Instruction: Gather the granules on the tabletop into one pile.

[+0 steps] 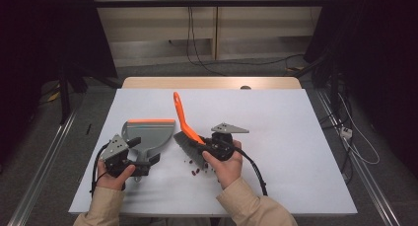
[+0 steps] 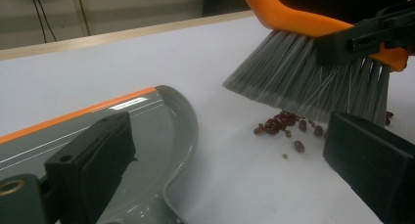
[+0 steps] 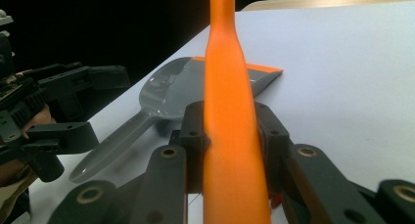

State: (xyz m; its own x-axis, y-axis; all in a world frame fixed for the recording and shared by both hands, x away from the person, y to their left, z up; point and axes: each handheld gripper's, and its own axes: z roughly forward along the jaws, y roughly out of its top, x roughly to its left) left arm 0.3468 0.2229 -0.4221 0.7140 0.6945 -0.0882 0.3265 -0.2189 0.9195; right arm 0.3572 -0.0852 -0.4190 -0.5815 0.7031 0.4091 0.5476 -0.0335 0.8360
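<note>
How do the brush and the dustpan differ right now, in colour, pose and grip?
The brush has an orange handle and grey bristles; the dustpan is grey with an orange strip along its front edge. The brush is tilted, handle raised, bristles over the red beans; the dustpan lies flat on the table. The right gripper clamps the brush handle; the left gripper is at the dustpan handle with jaws apart. Both share the grey-and-orange scheme.

Left hand (image 1: 112,174): wraps the left gripper (image 1: 143,163) from below, sleeve entering at the bottom edge.
Left gripper state: fingers (image 2: 93,160) spread apart, nothing pressed between them.
Right hand (image 1: 227,164): holds the right gripper (image 1: 203,146), pointing up and left.
Right gripper state: fingers (image 3: 193,136) clamped on the brush handle (image 3: 230,111).
</note>
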